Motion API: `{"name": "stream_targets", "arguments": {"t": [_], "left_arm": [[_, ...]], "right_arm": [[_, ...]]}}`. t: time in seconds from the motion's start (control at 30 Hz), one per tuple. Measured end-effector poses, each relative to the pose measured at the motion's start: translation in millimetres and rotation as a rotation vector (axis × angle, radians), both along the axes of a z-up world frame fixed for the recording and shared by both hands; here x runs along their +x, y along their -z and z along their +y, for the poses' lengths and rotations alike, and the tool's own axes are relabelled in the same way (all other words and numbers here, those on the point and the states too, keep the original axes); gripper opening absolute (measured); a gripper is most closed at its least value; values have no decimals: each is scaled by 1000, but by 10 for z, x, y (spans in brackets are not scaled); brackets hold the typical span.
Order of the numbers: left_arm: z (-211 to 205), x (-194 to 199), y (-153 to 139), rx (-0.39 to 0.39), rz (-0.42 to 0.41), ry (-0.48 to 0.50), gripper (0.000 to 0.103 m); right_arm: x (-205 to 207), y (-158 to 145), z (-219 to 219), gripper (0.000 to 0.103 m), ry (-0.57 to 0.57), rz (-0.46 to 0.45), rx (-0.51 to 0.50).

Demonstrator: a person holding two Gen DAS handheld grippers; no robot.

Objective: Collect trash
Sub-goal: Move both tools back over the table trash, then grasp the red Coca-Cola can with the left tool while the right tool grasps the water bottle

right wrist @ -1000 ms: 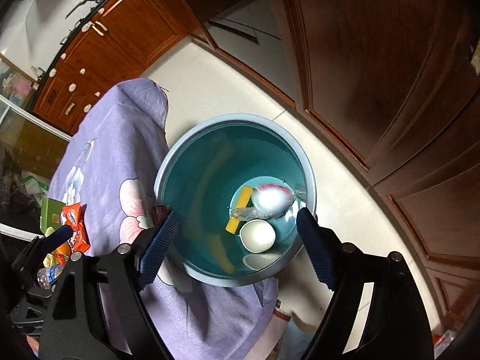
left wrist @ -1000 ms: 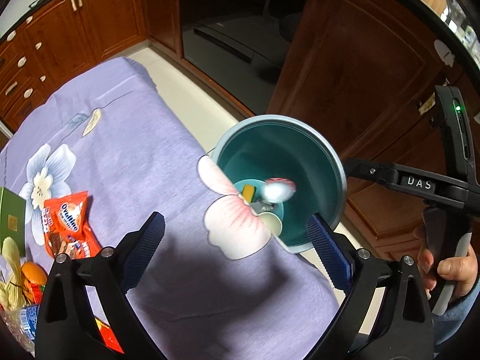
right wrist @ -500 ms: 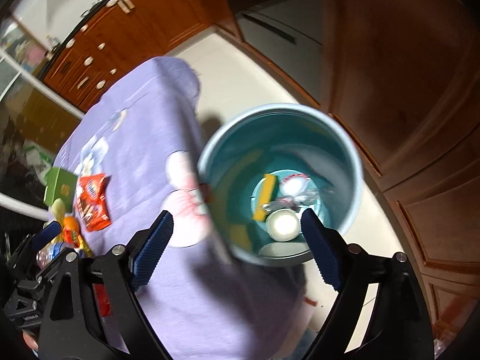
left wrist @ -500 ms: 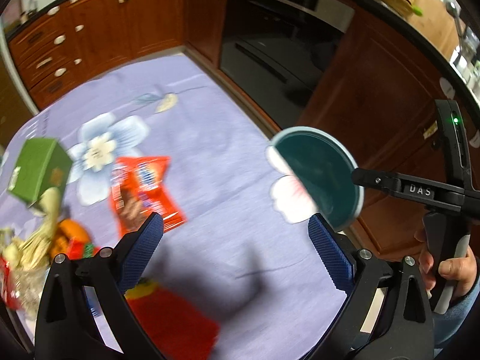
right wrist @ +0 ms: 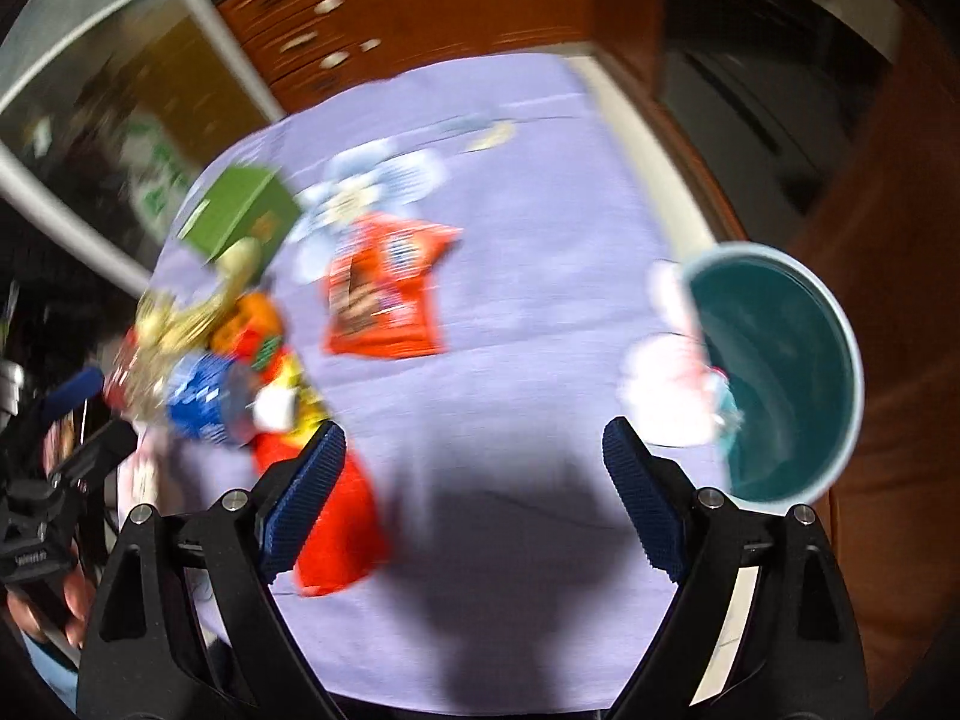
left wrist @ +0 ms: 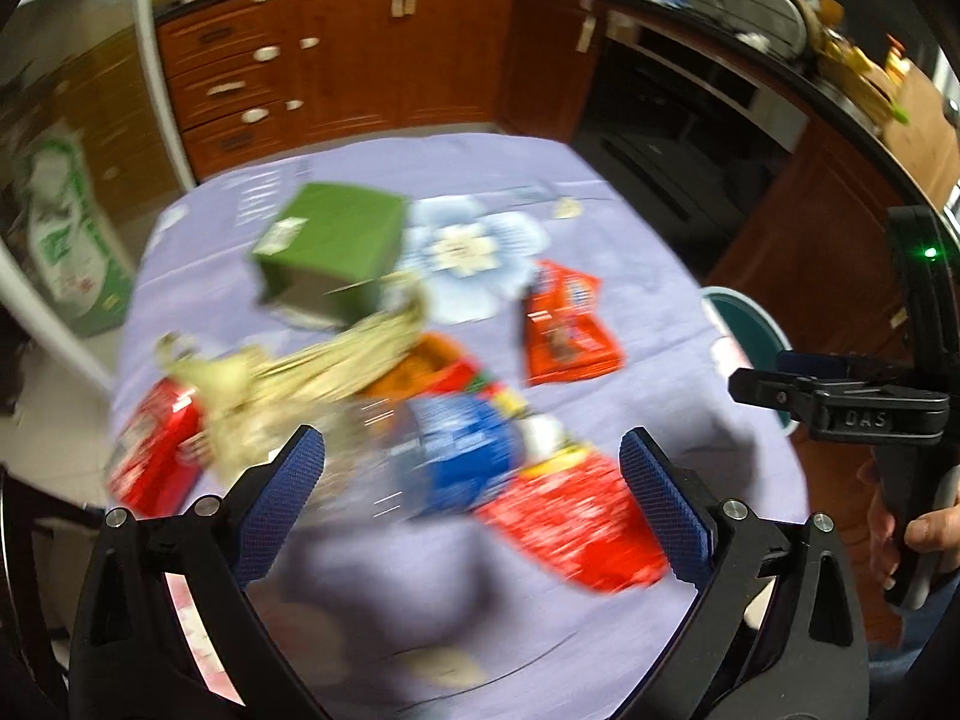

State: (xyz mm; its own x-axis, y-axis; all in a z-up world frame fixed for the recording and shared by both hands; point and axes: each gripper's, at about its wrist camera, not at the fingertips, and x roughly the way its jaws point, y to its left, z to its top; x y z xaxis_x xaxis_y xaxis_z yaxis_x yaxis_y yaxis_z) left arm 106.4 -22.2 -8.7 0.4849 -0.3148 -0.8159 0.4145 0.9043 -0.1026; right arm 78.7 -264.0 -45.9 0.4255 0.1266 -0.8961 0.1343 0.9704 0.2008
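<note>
My left gripper (left wrist: pixel 471 444) is open and empty above a blurred trash pile on the purple floral tablecloth (left wrist: pixel 600 240). The pile holds a blue-labelled bottle (left wrist: pixel 456 456), a red packet (left wrist: pixel 576 528), a red can (left wrist: pixel 156 456), pale husks (left wrist: pixel 312 372) and a green box (left wrist: pixel 330 240). An orange snack wrapper (left wrist: pixel 564 330) lies apart, further right. My right gripper (right wrist: pixel 474 438) hangs open over bare cloth with nothing between its fingers. The orange wrapper (right wrist: pixel 384 294) lies ahead of it. The teal bin (right wrist: pixel 792 372) stands off the table's right edge.
Brown kitchen cabinets (left wrist: pixel 360 72) and a dark oven front (left wrist: pixel 672 138) lie beyond the table. A green and white sack (left wrist: pixel 66 228) leans at the far left. A hand (left wrist: pixel 924 528) holds the right gripper's handle. The bin's rim (left wrist: pixel 750 312) shows past the cloth edge.
Both views have swung left from the bin to the trash pile on the table. The bin has slid to the right edge. Both grippers stay open and empty.
</note>
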Motion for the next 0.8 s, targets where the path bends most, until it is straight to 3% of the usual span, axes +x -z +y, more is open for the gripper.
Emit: {"name": "stream_targets", "arguments": {"t": [0.47,0.8], "left_arm": [[1466,10,273,21,21,-183,99],[1952,263,495,47,33,-205,99]], "right_arm": [[352,47,1752,84,-413,7,-243],[547,324,2267,84,-552,38,-410]]}}
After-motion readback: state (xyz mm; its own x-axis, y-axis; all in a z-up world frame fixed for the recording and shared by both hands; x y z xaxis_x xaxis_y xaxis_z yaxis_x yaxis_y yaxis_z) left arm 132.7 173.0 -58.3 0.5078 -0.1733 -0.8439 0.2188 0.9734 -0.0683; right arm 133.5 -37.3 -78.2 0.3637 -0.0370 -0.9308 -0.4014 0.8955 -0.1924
